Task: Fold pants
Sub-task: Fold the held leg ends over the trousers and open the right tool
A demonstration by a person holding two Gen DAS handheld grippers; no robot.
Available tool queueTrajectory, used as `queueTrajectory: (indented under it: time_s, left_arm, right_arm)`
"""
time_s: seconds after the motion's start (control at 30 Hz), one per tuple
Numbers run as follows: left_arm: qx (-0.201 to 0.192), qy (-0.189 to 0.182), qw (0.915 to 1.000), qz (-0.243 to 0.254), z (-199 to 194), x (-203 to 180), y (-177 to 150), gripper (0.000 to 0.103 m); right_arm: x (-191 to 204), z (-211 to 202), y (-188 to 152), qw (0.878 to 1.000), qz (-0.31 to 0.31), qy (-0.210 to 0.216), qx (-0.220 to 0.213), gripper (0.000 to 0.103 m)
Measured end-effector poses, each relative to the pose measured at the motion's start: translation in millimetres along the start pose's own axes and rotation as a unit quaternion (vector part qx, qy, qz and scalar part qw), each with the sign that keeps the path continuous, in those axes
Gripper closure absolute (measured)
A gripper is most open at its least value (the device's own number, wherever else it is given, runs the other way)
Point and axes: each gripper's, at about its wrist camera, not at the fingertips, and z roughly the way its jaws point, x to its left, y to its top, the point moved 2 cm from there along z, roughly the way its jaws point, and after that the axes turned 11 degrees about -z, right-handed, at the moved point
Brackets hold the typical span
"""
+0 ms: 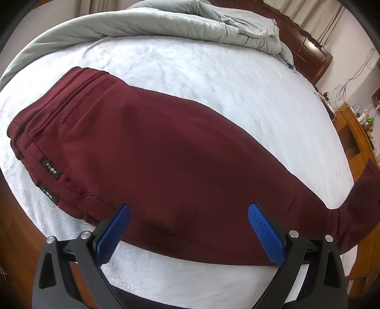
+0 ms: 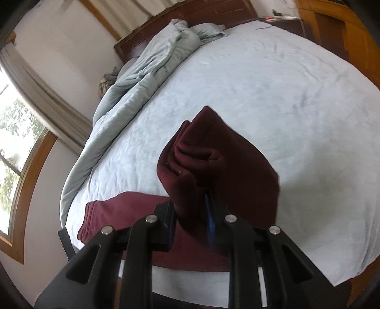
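Maroon pants lie folded lengthwise on the pale bed sheet, waistband at the left and legs running right. My left gripper is open and empty, its blue pads just above the pants' near edge. My right gripper is shut on the leg cuffs and holds them lifted above the bed. The rest of the pants lies below it at the left.
A crumpled grey duvet lies along the far side of the bed, also in the right wrist view. A dark wood headboard and an orange wooden cabinet stand at the right. A window is at the left.
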Motion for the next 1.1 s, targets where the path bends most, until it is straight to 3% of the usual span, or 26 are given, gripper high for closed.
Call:
queueTrajectory:
  time_s: [0.4,0.73,1.1]
  left_arm:
    - [-0.009,-0.016,0.9996,-0.020,-17.4,35.3,4.8,0.004]
    - [-0.012,-0.025,0.9984,-0.050,-25.9,62.9,4.0,0.004]
    - [0.006,-0.049,0.9970,-0.061,-26.4,62.9,1.0,0.004]
  right_arm:
    - [85.2,61.6,-4.7,0.997,-0.064,0.020,0.047,0.083]
    - [143.1,119.4,-38.3,0.989,-0.115,0.027,0.091,0.083]
    - [156.2,184.8,-96.4,0.973,-0.165,0.000,0.161,0.079]
